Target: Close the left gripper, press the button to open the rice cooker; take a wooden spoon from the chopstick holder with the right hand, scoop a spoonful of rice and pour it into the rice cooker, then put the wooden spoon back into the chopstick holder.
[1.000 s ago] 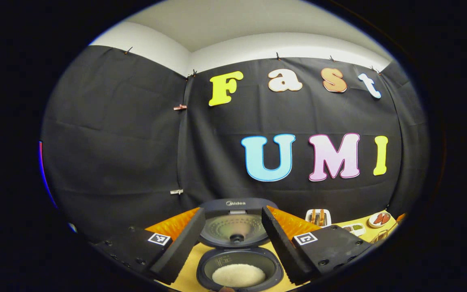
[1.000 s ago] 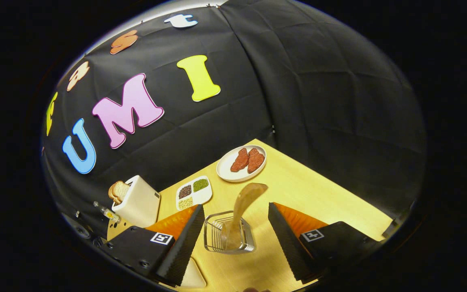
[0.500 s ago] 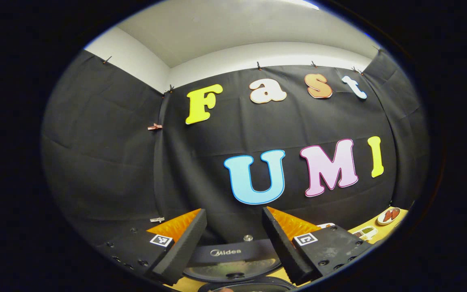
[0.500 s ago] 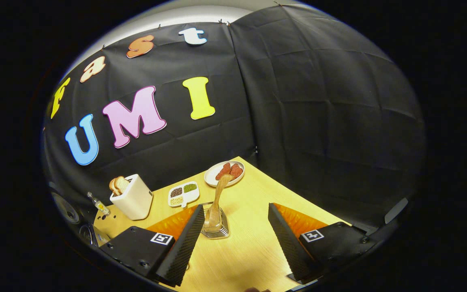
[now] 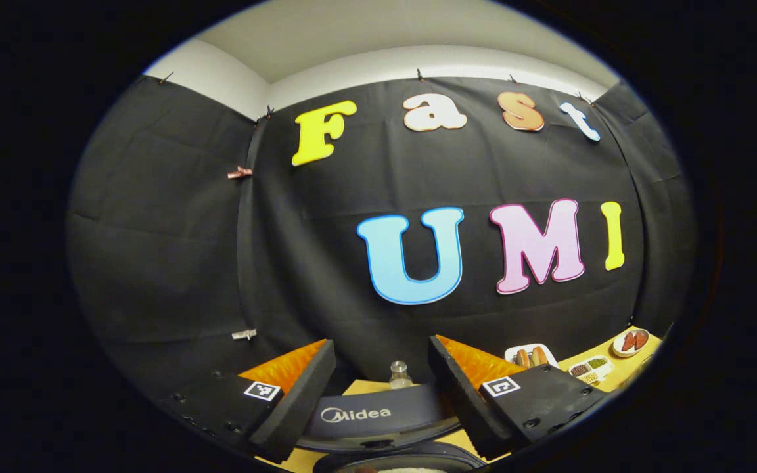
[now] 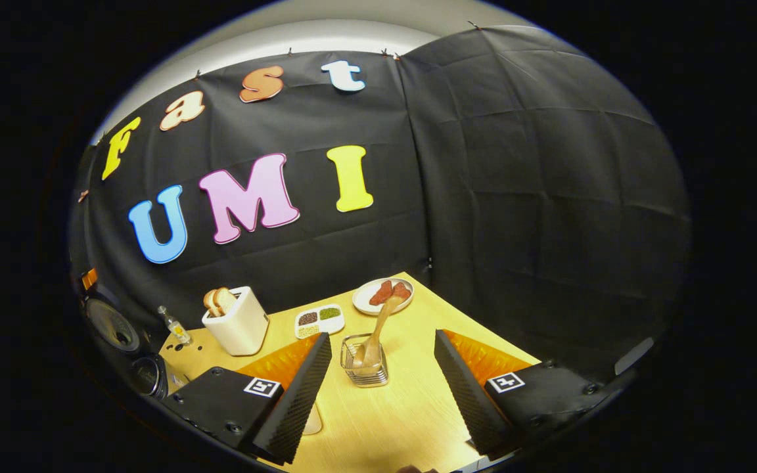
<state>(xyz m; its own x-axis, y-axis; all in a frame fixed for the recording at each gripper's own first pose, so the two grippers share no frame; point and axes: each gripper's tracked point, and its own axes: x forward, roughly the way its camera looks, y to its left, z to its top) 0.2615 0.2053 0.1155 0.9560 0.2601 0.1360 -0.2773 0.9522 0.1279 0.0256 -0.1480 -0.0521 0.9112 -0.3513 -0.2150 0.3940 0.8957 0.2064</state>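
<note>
Spoon's home: the pale wooden spoon (image 6: 378,328) stands tilted in the clear slatted chopstick holder (image 6: 365,371), just ahead of the right gripper (image 6: 382,387), between its spread fingers, which hold nothing. Left gripper (image 5: 375,394) hangs spread too, over the dark rice cooker (image 5: 372,420), its lid up, w/ a sliver of white inside (rice, prob.). Button, scoop, pour, return all look done; nothing obvious left.

I count one wooden spoon (image 6: 378,325), one chopstick holder (image 6: 365,361), one toaster (image 6: 239,323), one rice cooker (image 5: 378,420), one small bottle (image 6: 173,325), two dishes.
</note>
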